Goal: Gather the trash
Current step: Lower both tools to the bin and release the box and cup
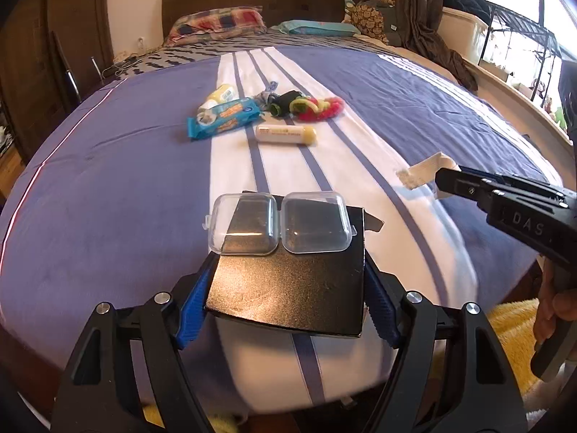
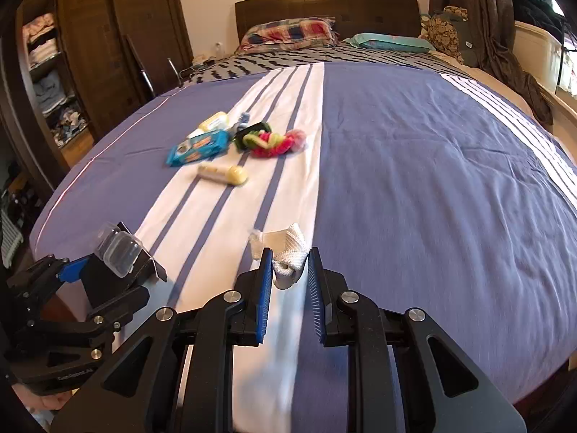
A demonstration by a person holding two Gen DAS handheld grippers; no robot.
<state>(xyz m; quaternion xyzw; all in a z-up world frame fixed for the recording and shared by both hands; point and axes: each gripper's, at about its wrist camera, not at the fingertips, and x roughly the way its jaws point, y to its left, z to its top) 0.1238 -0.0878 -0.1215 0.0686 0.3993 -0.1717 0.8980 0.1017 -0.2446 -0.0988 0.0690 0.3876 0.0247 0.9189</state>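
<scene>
My left gripper (image 1: pixel 288 270) is shut on a black flat box (image 1: pixel 288 288), its blue pads pressing both sides. A clear plastic case (image 1: pixel 279 229) lies open on top of the box. The same gripper (image 2: pixel 104 274) and box (image 2: pixel 101 288) show at the lower left of the right wrist view. My right gripper (image 2: pixel 288 256) is shut on a crumpled white fabric strip (image 2: pixel 290 252), held just above the striped bedspread. Farther up the bed lie a blue snack wrapper (image 1: pixel 223 117), a white tube with a yellow cap (image 1: pixel 285 134) and a second yellowish container (image 1: pixel 220 94).
A tangle of red, green and black hair ties (image 1: pixel 310 106) lies beside the wrapper. Pillows (image 1: pixel 216 21) and a dark headboard (image 1: pixel 252 0) close the far end. A wardrobe (image 2: pixel 90 54) stands left, a window ledge (image 1: pixel 523 108) right, and a yellow blanket (image 1: pixel 512 332) lies below.
</scene>
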